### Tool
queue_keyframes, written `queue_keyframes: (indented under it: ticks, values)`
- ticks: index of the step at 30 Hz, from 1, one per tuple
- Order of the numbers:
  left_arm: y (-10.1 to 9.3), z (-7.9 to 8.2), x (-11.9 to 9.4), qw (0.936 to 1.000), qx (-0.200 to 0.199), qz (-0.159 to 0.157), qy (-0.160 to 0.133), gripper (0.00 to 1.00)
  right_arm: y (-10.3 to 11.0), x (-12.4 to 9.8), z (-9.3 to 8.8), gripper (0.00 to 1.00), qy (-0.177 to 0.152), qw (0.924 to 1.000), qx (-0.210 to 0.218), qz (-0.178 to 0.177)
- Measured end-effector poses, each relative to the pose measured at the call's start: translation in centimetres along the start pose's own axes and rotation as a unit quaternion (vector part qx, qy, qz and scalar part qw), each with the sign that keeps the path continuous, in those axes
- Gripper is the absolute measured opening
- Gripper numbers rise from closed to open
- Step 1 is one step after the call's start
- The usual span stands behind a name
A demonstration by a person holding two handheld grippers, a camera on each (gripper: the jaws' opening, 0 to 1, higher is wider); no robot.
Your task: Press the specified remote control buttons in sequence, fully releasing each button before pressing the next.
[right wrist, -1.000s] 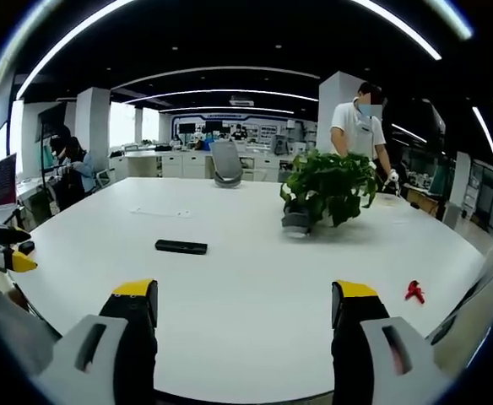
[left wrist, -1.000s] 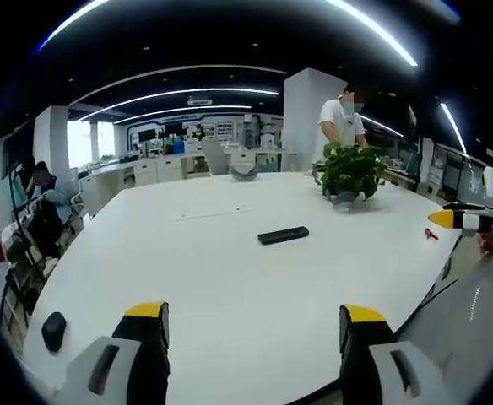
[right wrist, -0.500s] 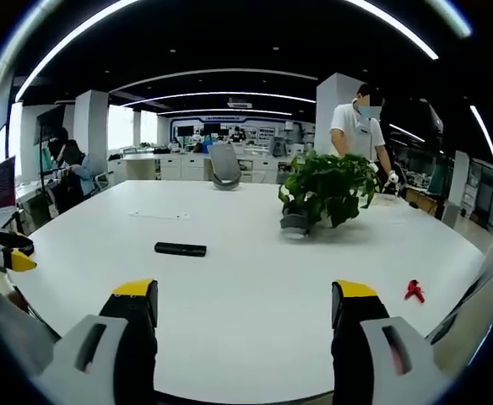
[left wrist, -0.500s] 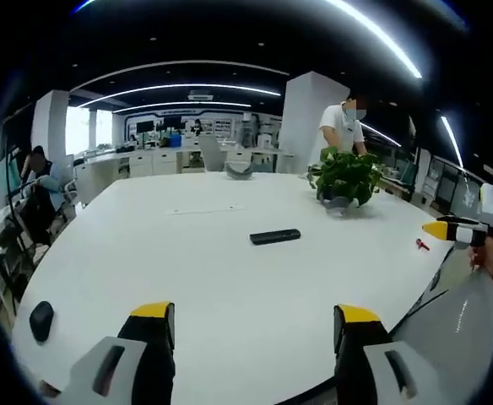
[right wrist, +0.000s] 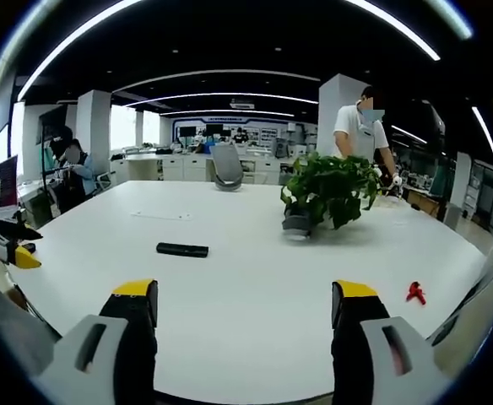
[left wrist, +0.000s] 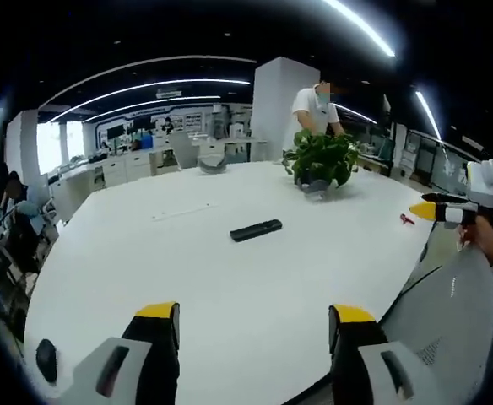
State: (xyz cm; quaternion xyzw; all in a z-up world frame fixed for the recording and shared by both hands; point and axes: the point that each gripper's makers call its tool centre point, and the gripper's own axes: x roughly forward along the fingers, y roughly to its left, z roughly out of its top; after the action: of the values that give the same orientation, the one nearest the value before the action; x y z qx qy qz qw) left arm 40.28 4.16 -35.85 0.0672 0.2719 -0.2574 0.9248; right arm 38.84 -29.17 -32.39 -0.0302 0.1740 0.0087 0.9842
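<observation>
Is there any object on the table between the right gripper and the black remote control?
Nothing visible is. Bare white table lies between the open right gripper and the remote control. The potted plant and a small red object sit off to the right side.

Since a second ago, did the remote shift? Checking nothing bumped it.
No. In the right gripper view the remote keeps its spot relative to the plant.

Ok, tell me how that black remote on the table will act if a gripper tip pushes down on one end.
The remote looks like a slim, rigid bar lying flat, so it probably will not bend or roll. The white table looks smooth and glossy, so an off-centre push may make the remote slide or pivot. It seems light, and nothing braces it: both grippers are far off.
</observation>
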Motion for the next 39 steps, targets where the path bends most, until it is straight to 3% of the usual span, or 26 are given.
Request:
queue_keyframes:
  ticks: [10, 15, 21, 33, 39]
  values:
    - [-0.7, 1.4, 2.3, 0.9962, 0.056, -0.062, 0.026, 0.75, 0.0, 0.0, -0.2, 0.84, 0.006, 1.0, 0.0, 0.0]
    - [-1.2, 2.8, 3.8, 0.9924, 0.081, -0.089, 0.025, 0.74, 0.0, 0.0, -0.4, 0.83, 0.011, 0.9999, -0.001, 0.0]
    - [-1.0, 4.3, 6.0, 0.9838, 0.142, -0.103, 0.037, 0.69, -0.1, 0.1, -0.6, 0.81, 0.019, 0.9998, -0.003, -0.003]
    - [-0.5, 6.9, 10.7, 0.9742, 0.175, -0.13, 0.06, 0.61, -0.4, 0.2, -1.4, 0.74, 0.041, 0.9991, -0.004, -0.009]
    - [0.0, 8.1, 13.1, 0.9657, 0.203, -0.144, 0.075, 0.54, -0.5, 0.3, -1.8, 0.72, 0.05, 0.9987, -0.007, -0.011]
